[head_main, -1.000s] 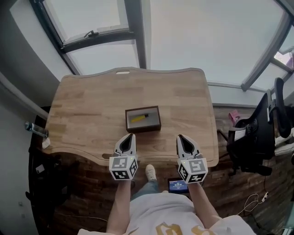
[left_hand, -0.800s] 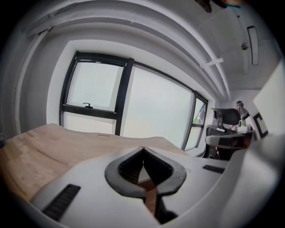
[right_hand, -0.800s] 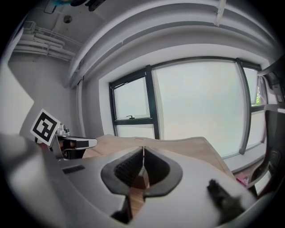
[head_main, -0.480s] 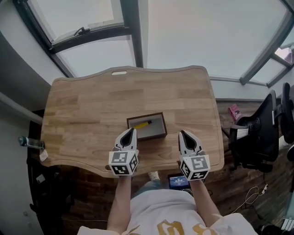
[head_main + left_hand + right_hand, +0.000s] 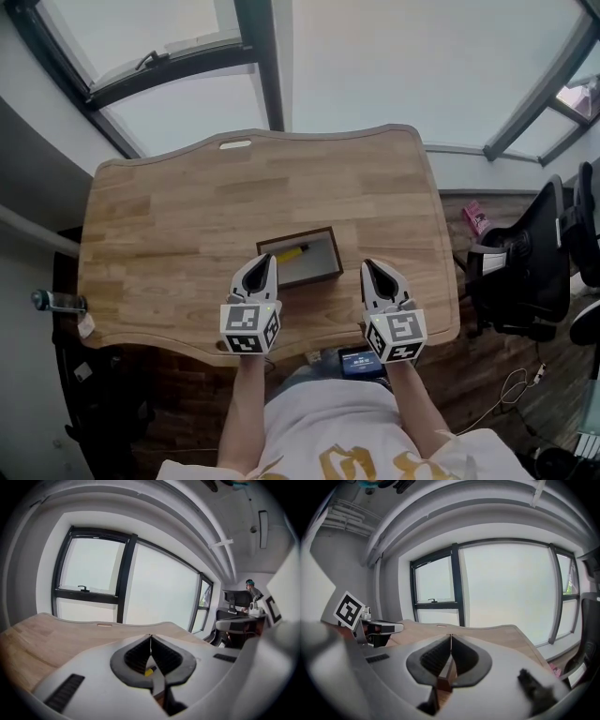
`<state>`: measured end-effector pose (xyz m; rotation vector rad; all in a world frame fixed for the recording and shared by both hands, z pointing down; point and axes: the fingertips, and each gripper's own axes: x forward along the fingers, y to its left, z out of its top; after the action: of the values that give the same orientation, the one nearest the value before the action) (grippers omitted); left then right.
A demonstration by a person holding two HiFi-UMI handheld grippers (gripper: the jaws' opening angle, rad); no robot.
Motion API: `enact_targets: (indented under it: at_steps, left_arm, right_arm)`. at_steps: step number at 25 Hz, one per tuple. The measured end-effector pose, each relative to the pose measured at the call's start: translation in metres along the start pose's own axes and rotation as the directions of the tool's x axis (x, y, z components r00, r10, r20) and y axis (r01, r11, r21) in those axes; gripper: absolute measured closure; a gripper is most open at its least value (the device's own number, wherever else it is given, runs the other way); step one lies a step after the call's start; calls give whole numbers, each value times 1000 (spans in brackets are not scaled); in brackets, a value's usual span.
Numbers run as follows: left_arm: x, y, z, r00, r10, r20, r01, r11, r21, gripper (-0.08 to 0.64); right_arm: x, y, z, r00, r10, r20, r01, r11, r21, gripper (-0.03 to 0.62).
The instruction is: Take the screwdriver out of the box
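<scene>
A small dark brown open box (image 5: 324, 266) sits on the wooden table (image 5: 169, 216), near its front edge. Inside lies the screwdriver (image 5: 291, 251) with a yellow handle. My left gripper (image 5: 268, 258) is shut and empty, its tips at the box's front left corner. My right gripper (image 5: 367, 265) is also shut and empty, a little to the right of the box. In the left gripper view the yellow handle (image 5: 149, 671) shows through the hollow behind the closed jaws of the left gripper (image 5: 150, 636). Below the closed right gripper (image 5: 451, 635) a box corner (image 5: 446, 676) shows.
A black office chair (image 5: 530, 272) stands right of the table. A small screen (image 5: 360, 360) lies under the table's front edge, and a bottle (image 5: 49, 302) sticks out at the left. Large windows (image 5: 375, 66) run behind the table.
Both grippers have moved forward over the table's front edge toward the box. The left tips now reach the box's corner. Both stay shut.
</scene>
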<state>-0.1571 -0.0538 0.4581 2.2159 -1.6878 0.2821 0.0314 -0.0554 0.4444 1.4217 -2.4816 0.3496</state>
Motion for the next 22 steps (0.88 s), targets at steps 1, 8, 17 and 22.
enact_targets:
  at_steps: [1, 8, 17, 22]
  left_arm:
    - [1, 1, 0, 1000, -1, 0, 1, 1000, 7, 546]
    - [6, 10, -4, 1000, 3, -14, -2, 1000, 20, 546]
    - [26, 6, -15, 997, -17, -74, 22, 998, 59, 546]
    - [43, 2, -33, 986, -32, -166, 46, 996, 81, 546]
  right_arm:
    - [3, 2, -2, 1000, 5, -4, -5, 1000, 0, 560]
    - [20, 6, -6, 1000, 19, -9, -19, 1000, 4, 560]
    - [38, 2, -19, 999, 34, -39, -33, 999, 22, 560]
    - [45, -6, -29, 998, 33, -61, -31, 999, 37, 560]
